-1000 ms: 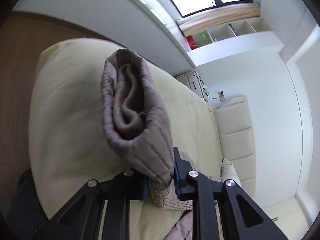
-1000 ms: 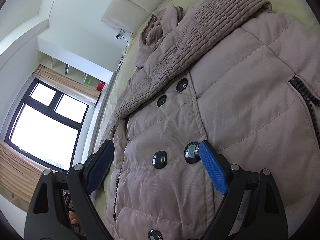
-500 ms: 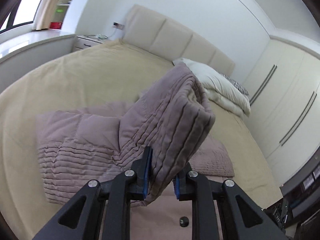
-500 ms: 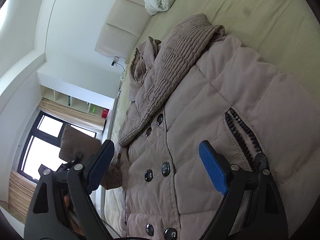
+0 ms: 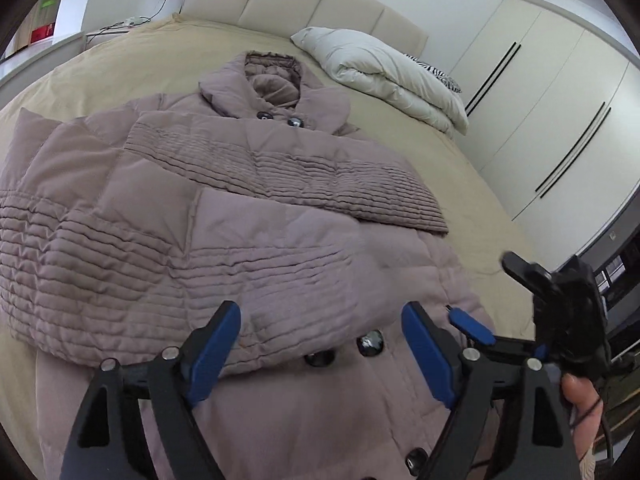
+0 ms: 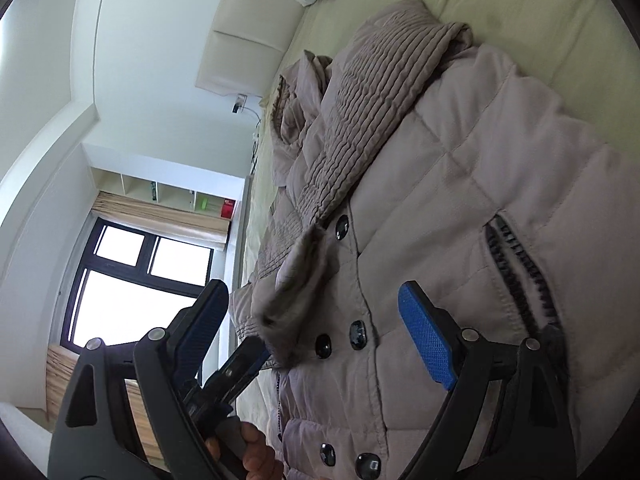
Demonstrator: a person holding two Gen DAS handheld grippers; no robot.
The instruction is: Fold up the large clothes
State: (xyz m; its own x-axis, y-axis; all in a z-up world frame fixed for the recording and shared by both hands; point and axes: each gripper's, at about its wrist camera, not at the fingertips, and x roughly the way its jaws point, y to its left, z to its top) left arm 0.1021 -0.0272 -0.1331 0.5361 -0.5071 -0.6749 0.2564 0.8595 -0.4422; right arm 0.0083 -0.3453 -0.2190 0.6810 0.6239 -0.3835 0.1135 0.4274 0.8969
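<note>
The left gripper [image 5: 320,344] is opening its jaws at this moment, and the sleeve [image 5: 168,248] that it was holding up over the bed a second ago now lies flat across the front of the coat [image 5: 280,184]. Nothing is between its blue pads any more; the cuff end of the sleeve rests just in front of them, near the row of dark buttons [image 5: 370,344]. In my judgement this means that the second sleeve is now folded in, because the other sleeve [image 5: 304,176] already lies across the chest, nearer to the collar. The folding of the body is probably the part that remains.

The right gripper [image 6: 316,344] has its fingers wide, as before, and holds nothing. It hovers over the lower front of the coat, beside the buttons and the zip pocket [image 6: 520,272].

The coat is a large quilted one, pale mauve, with a ribbed pattern on the sleeves. It lies spread on the beige bed [image 5: 460,184], front side up, with its collar [image 5: 272,84] pointing to the headboard [image 5: 320,4]. A folded white duvet [image 5: 384,68] lies beside the collar, apart from the coat. The padding looks thick and springy, so the folds may not stay flat.
</note>
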